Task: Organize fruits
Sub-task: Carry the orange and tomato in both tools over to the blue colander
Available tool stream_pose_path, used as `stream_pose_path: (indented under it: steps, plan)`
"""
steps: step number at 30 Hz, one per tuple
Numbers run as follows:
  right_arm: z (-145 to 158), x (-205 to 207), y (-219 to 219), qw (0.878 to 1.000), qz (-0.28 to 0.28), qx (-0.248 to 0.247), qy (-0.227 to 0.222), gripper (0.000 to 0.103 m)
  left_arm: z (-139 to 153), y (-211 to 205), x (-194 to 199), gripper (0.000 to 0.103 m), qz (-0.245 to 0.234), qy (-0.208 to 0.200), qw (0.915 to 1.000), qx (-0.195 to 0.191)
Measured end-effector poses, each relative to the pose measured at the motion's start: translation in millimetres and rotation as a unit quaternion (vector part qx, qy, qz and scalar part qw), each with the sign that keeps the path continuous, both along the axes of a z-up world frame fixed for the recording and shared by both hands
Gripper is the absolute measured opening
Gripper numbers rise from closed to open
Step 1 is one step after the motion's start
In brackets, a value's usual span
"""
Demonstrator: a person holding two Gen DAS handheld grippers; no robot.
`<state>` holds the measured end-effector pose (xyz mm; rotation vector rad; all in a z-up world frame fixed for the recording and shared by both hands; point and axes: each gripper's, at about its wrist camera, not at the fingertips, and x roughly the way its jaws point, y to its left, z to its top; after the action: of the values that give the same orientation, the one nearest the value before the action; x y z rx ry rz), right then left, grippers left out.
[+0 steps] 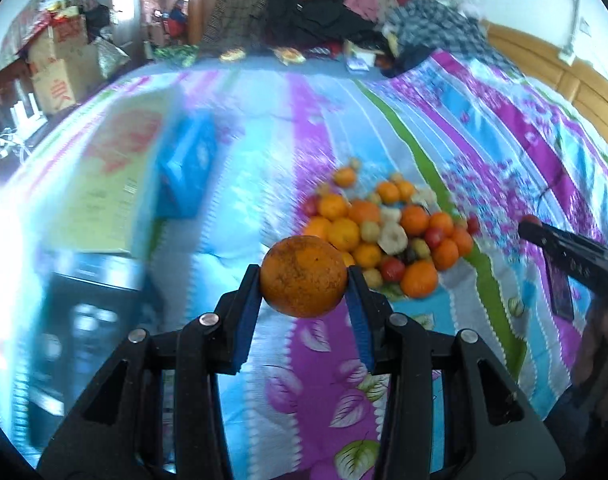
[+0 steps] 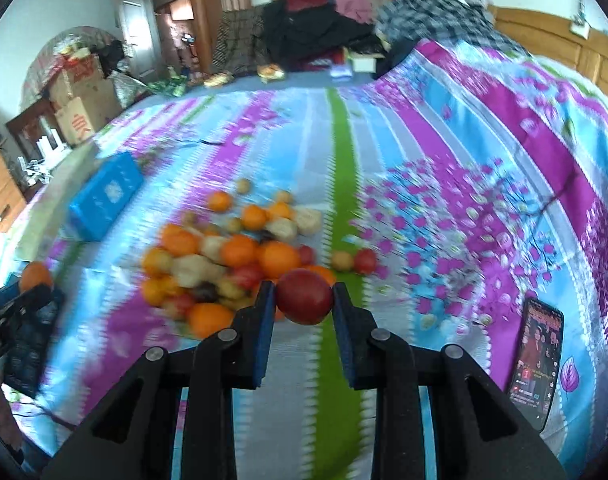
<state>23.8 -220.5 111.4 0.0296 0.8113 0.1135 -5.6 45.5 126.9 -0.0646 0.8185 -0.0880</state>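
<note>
A heap of fruit [image 1: 383,232] lies on the striped floral bedspread [image 1: 323,128]: oranges, small red fruits, pale yellow ones. My left gripper [image 1: 304,280] is shut on a large speckled orange [image 1: 304,276], held above the bedspread in front of the heap. In the right wrist view the heap [image 2: 224,264] sits left of a green stripe. My right gripper [image 2: 304,296] is shut on a dark red fruit [image 2: 304,296], lifted just in front of the heap. The left gripper with its orange [image 2: 34,276] shows at the far left there.
A blue box [image 2: 104,200] and a flat yellow-green carton [image 1: 116,176] lie left of the heap. A phone [image 2: 537,360] with a lit screen rests on the bedspread at right. Piled clothes [image 2: 343,20] and cardboard boxes [image 2: 84,104] fill the far side. A wooden headboard [image 2: 563,48] runs along the right.
</note>
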Motion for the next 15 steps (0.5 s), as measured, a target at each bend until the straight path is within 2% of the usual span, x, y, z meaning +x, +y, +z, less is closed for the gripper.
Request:
stream_pose_path:
  steps: [6, 15]
  plan:
    - [48, -11, 58, 0.999, 0.038, 0.007, -0.03, 0.032, 37, 40, -15, 0.042, 0.048, -0.017, 0.9987, -0.008]
    - [99, -28, 148, 0.992, 0.111, 0.018, -0.061, 0.032, 77, 97, -43, 0.042, 0.114, -0.049, 0.9922, -0.004]
